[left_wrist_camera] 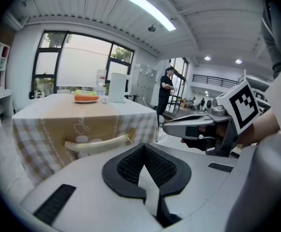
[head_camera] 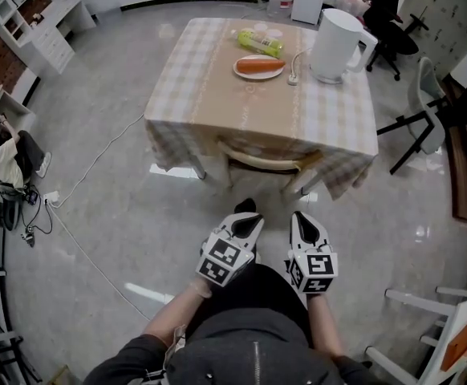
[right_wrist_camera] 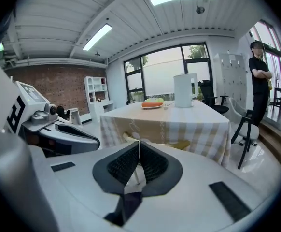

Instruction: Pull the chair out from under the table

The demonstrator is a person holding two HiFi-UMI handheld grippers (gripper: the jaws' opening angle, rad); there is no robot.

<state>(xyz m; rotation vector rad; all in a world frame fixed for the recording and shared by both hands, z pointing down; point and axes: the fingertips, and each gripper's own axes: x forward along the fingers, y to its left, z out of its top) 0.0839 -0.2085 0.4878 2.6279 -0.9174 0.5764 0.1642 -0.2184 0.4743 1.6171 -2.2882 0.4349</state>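
Note:
A cream chair point(head_camera: 262, 162) is tucked under the table point(head_camera: 209, 95), which wears a beige checked cloth; only the curved backrest shows below the cloth's near edge. That backrest point(left_wrist_camera: 98, 143) also shows in the left gripper view, and the same backrest point(right_wrist_camera: 131, 138) lies just past the jaw tips in the right gripper view. My left gripper point(head_camera: 245, 207) and right gripper point(head_camera: 299, 215) hang side by side a short way in front of the chair, clear of it. Both are shut with nothing between the jaws. Each gripper appears in the other's view, the right gripper point(left_wrist_camera: 165, 127) and the left gripper point(right_wrist_camera: 96, 141).
On the table stand a white kettle point(head_camera: 338, 45), a plate with a carrot point(head_camera: 258, 66) and a green bottle point(head_camera: 259, 43). A white cable point(head_camera: 81, 184) crosses the floor at left. Another chair point(head_camera: 423, 111) stands right of the table, one more point(head_camera: 442, 337) at bottom right. A person point(right_wrist_camera: 259, 76) stands far right.

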